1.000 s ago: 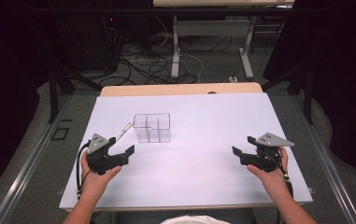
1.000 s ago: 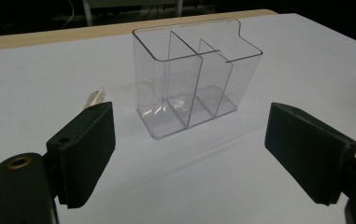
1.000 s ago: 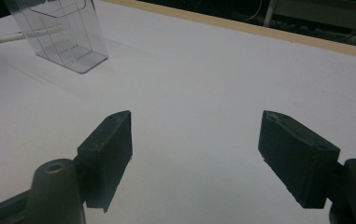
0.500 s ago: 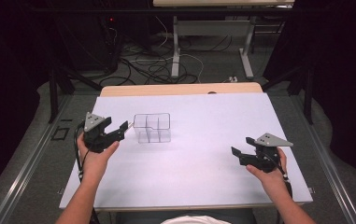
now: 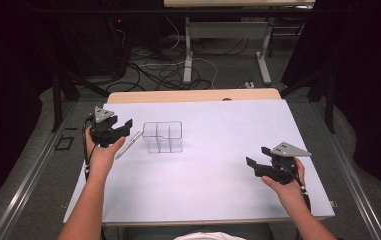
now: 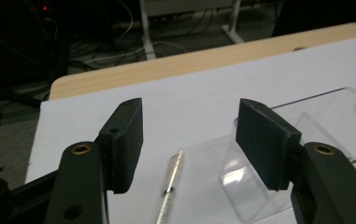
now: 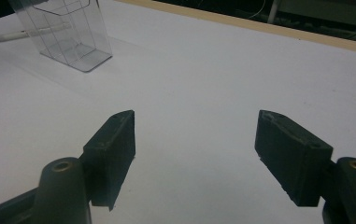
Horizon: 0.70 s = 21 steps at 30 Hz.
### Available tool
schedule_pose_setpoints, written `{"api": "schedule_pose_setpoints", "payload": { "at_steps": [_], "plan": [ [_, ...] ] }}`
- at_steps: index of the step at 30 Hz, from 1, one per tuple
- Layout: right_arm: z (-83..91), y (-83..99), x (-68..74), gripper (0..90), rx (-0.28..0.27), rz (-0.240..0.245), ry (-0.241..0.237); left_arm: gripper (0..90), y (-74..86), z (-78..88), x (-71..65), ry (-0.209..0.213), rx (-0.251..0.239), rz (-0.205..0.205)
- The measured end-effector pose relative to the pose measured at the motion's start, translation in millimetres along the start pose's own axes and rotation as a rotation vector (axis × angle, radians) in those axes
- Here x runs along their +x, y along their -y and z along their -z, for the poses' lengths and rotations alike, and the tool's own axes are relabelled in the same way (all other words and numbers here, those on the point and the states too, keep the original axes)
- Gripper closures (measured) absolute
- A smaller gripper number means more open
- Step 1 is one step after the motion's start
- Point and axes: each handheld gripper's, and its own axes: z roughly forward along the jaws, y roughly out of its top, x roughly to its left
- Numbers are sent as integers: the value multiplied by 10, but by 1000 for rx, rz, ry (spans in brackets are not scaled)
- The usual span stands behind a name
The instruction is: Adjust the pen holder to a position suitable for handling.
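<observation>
A clear plastic organizer [image 5: 163, 136] with compartments stands on the white table [image 5: 213, 185], left of centre. A silver pen [image 5: 128, 145] lies flat just to its left. My left gripper [image 5: 124, 128] hovers over the pen's far end. Its jaws have just been closing, and they stand apart with nothing pressed between them. In the left gripper view the pen [image 6: 171, 184] lies on the table below the gap of the left gripper [image 6: 189, 121], with the organizer [image 6: 325, 116] to its right. My right gripper [image 5: 258, 156] is open near the table's right front, far from the organizer [image 7: 68, 32] and the pen [image 7: 12, 35].
A wooden table edge [image 5: 193, 96] shows behind the white sheet. Beyond it are dark floor, cables [image 5: 168, 70] and desk legs. The white surface between the organizer and my right gripper [image 7: 195, 116] is bare.
My left hand has moved away from me and a little up, from the table's left front to beside the organizer and over the pen. Its jaws have narrowed. The right hand has kept still.
</observation>
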Motion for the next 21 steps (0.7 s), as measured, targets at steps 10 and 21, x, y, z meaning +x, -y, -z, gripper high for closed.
{"api": "schedule_pose_setpoints", "payload": {
  "at_steps": [10,21],
  "plan": [
    [-21,24,-12,273,16,-11,-1,513,167,-246,136,-19,139,17],
    [-33,19,-8,265,18,-7,-14,602,396,-393,115,-41,256,-83]
  ]
}}
